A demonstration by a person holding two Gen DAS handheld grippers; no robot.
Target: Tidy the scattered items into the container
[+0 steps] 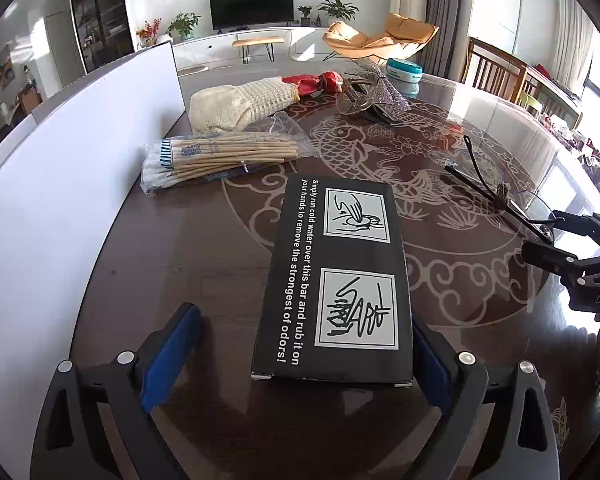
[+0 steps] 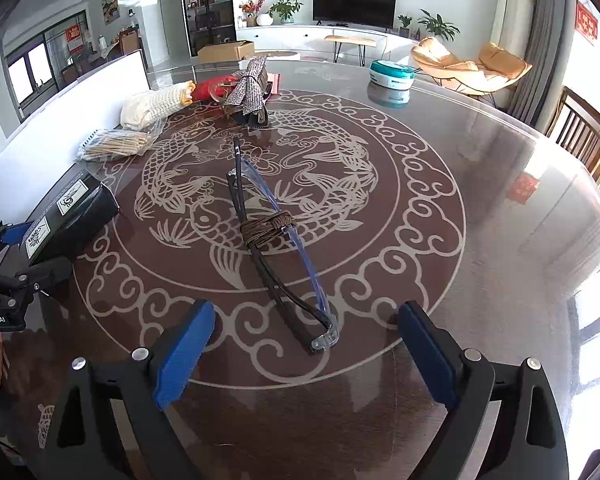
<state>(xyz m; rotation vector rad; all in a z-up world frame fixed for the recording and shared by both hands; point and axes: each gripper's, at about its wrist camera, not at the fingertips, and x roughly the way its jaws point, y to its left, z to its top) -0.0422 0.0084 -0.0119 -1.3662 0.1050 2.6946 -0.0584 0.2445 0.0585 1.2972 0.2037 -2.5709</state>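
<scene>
A: Box [image 1: 336, 268], black w/ white print, flat on table [image 1: 188, 272], long side pointing away from left gripper [image 1: 300, 356]. Near end sits between the blue pads [image 1: 172, 356], right pad touching or almost touching its side, left pad apart from it. So fingers spread, not clamped.

B: Seen. Glasses [image 2: 274, 240], folded, brown cord wrapped around the middle, lying on the fish pattern. Near end just in front of right gripper [image 2: 312, 352]. Fingers wide apart too, nothing between pads, no contact w/ glasses.

A: Container?

B: Probably the white bin [image 1: 60, 184], left edge of table. Only outer wall visible, inside hidden, cannot tell contents.

A: Other items, far side: straws [image 1: 228, 156] in clear bag beside bin wall, cream knit cloth [image 1: 240, 100] behind them, red thing [image 1: 316, 82] touching the cloth, sparkly shoe [image 1: 372, 96] next to it. Teal tub [image 1: 404, 70] near far rim, apart from the rest.

B: In right view, box at far left w/ left gripper at its near end, well apart from glasses.
</scene>
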